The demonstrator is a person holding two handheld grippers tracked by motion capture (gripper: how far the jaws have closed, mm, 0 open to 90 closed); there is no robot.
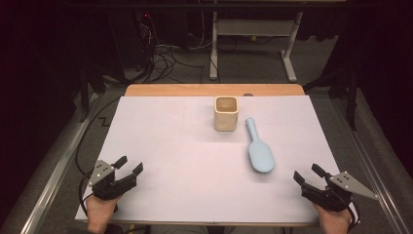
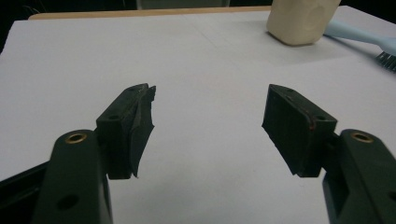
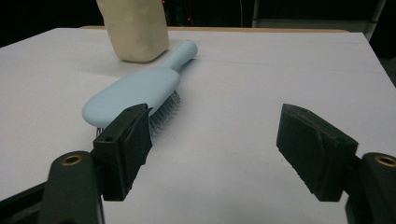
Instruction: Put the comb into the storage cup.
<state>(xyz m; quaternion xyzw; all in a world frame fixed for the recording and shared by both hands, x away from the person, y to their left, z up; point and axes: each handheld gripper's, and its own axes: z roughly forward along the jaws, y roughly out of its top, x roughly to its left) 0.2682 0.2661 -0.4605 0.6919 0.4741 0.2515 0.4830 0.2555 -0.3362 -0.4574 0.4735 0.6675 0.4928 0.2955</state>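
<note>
Bristles [image 3: 163,112] visible under hairbrush [image 3: 133,91].

A white sheet [image 1: 185,165] covers the wooden bench [image 1: 214,90]. Behind it, tangled cables [image 1: 165,56] lie on the floor beside a grey desk frame [image 1: 253,29].

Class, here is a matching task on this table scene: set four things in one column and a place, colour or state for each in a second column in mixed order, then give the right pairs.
Things:
1. hairbrush
2. cup
3. left hand-held gripper
4. right hand-held gripper

Descriptions:
A. cream, upright, near the far edge of the white sheet
B. open, at the near right corner, closest to the hairbrush
C. light blue, lying bristles down, handle pointing toward the cup
D. open, at the near left corner, far from both objects

Pairs: 1-C, 2-A, 3-D, 4-B
</note>
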